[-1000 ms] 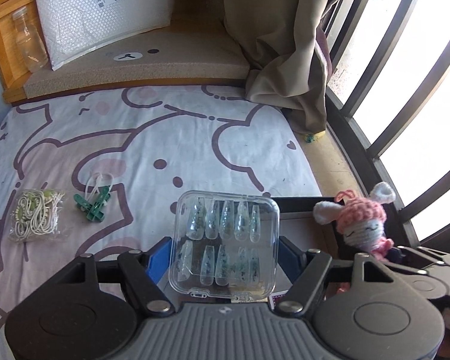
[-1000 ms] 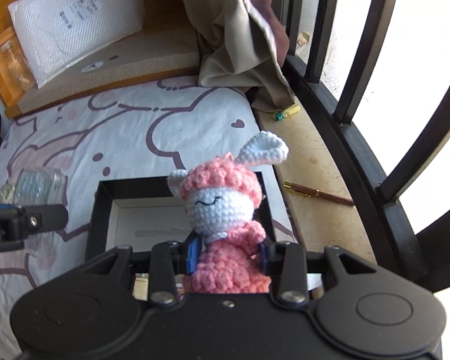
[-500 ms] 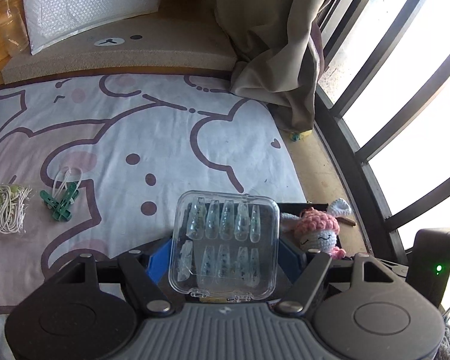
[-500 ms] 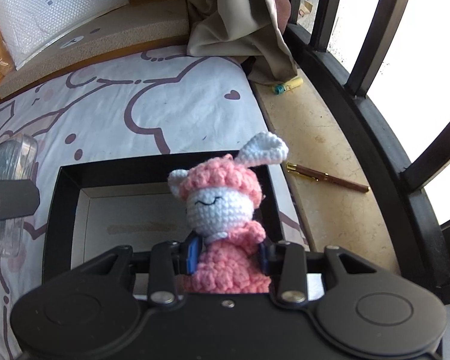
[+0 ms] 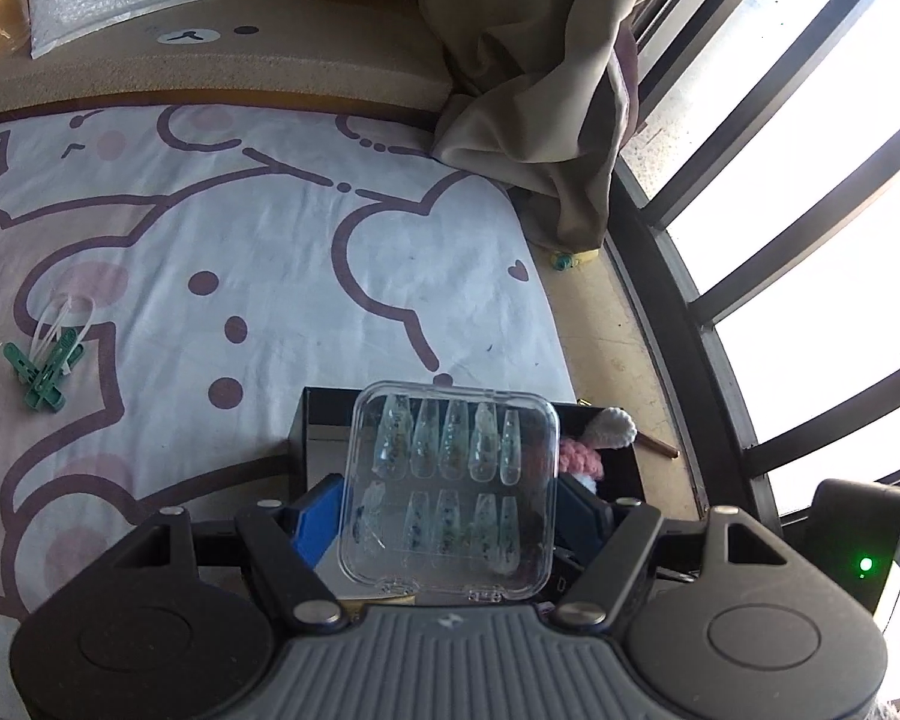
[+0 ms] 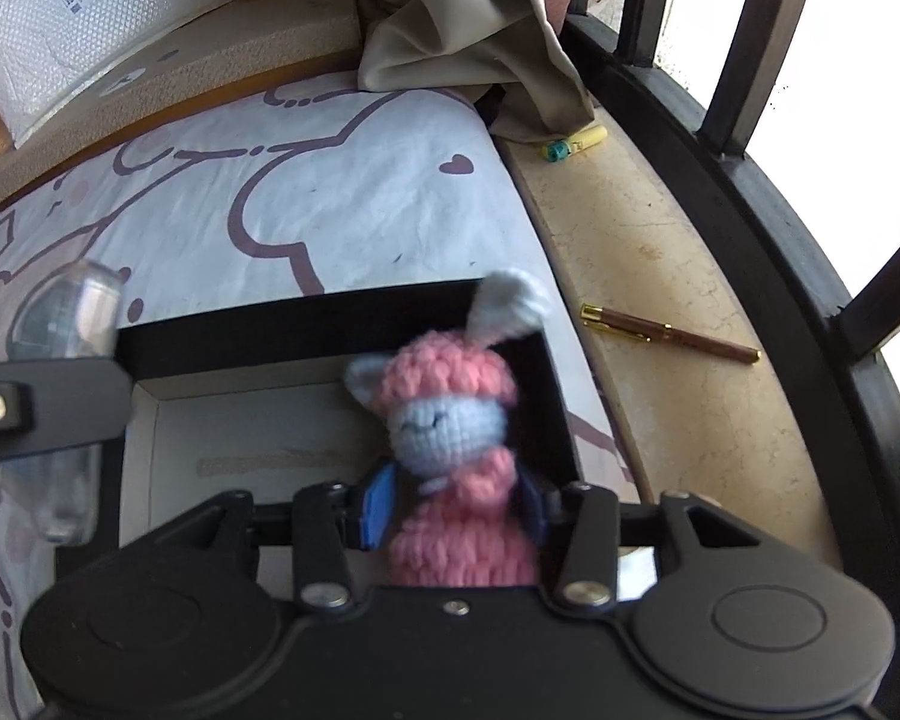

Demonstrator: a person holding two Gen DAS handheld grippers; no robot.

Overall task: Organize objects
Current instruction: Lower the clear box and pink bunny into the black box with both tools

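Both claws are now lower over the black box (image 6: pixel 342 330); right claw (image 6: pixel 456 504) has just been opening, seemingly freeing the blurred crochet bunny (image 6: pixel 450 420), while left claw (image 5: pixel 444 510) is gripping the clear nail case (image 5: pixel 450 486).

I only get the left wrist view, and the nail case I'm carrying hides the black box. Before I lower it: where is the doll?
Observer: The crochet bunny is over the black box's right rear corner, between the right gripper's pads. Its jaws have just been opening.
Operator: Has it let go?
Observer: Probably. The bunny is blurred while the gripper looks sharp.
Operator: Is there room for my case?
Observer: It looks so. The box floor left of the bunny is bare, and your nail case hangs by the box's left wall.
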